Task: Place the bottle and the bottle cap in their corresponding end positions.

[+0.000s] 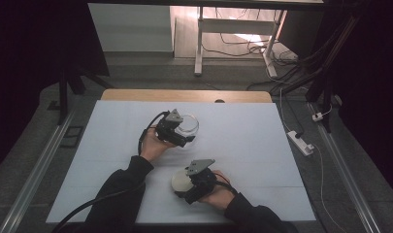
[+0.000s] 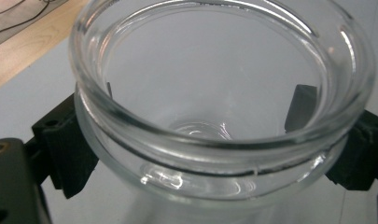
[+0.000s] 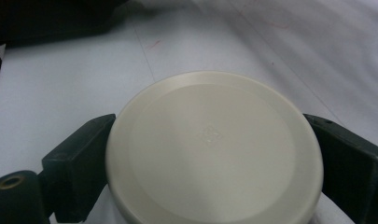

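A clear glass jar [image 1: 188, 125] stands on the white table sheet [image 1: 252, 145] near the middle. My left gripper [image 1: 183, 137] is shut on it; in the left gripper view the jar's open mouth [image 2: 224, 84] sits between the two black jaws, which press its sides. A round cream-white lid [image 1: 181, 182] lies near the front edge. My right gripper [image 1: 188, 190] is shut on the lid; in the right gripper view the lid [image 3: 214, 149] lies flat, with one jaw against each side.
The sheet covers a wooden table whose far edge [image 1: 184, 95] is bare. A power strip [image 1: 301, 141] and cables lie on the floor to the right. A white desk frame [image 1: 200, 43] stands beyond the table.
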A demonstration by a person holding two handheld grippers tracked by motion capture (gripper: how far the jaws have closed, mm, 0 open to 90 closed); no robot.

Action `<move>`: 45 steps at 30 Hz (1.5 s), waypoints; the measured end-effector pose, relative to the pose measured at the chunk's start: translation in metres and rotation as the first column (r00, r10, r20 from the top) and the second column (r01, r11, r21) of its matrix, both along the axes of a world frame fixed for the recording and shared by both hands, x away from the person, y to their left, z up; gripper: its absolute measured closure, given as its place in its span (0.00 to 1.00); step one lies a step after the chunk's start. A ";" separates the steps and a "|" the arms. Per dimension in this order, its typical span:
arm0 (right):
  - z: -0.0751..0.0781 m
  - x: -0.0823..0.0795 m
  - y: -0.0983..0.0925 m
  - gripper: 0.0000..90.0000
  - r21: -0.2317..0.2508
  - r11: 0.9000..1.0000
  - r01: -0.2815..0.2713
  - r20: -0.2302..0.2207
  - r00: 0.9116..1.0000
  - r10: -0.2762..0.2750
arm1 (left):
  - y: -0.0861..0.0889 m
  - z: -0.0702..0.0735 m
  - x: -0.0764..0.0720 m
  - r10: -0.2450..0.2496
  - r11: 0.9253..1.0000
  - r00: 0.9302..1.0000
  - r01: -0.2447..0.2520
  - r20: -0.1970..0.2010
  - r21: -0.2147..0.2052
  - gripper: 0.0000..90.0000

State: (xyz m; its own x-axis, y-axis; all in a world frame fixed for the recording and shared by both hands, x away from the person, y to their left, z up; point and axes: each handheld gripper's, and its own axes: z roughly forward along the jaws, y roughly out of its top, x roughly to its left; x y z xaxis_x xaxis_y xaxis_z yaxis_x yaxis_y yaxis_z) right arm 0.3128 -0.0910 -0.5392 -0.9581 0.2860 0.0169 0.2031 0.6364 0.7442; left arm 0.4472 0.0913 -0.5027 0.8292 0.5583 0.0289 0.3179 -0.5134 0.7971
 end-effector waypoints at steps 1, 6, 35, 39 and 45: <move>0.000 0.000 0.000 0.08 -0.004 1.000 0.001 -0.001 1.000 -0.001 | -0.001 -0.003 0.000 0.001 1.000 1.000 -0.001 -0.002 0.000 0.08; -0.001 0.001 0.002 0.08 -0.025 1.000 0.012 -0.012 1.000 -0.012 | -0.001 -0.006 0.000 -0.006 1.000 1.000 0.006 -0.004 -0.002 0.08; 0.009 0.003 -0.003 0.01 0.028 0.999 0.047 -0.038 0.998 -0.046 | 0.012 -0.001 -0.009 0.024 0.999 0.995 -0.022 -0.099 0.024 0.00; 0.013 0.004 -0.006 0.01 0.040 0.997 0.065 -0.046 0.997 -0.064 | 0.017 0.001 -0.017 0.029 0.999 0.994 -0.025 -0.108 0.033 0.00; 0.015 0.005 -0.009 0.01 0.039 0.995 0.089 -0.058 0.995 -0.086 | 0.024 0.000 -0.027 0.027 0.999 0.991 -0.022 -0.132 0.042 0.00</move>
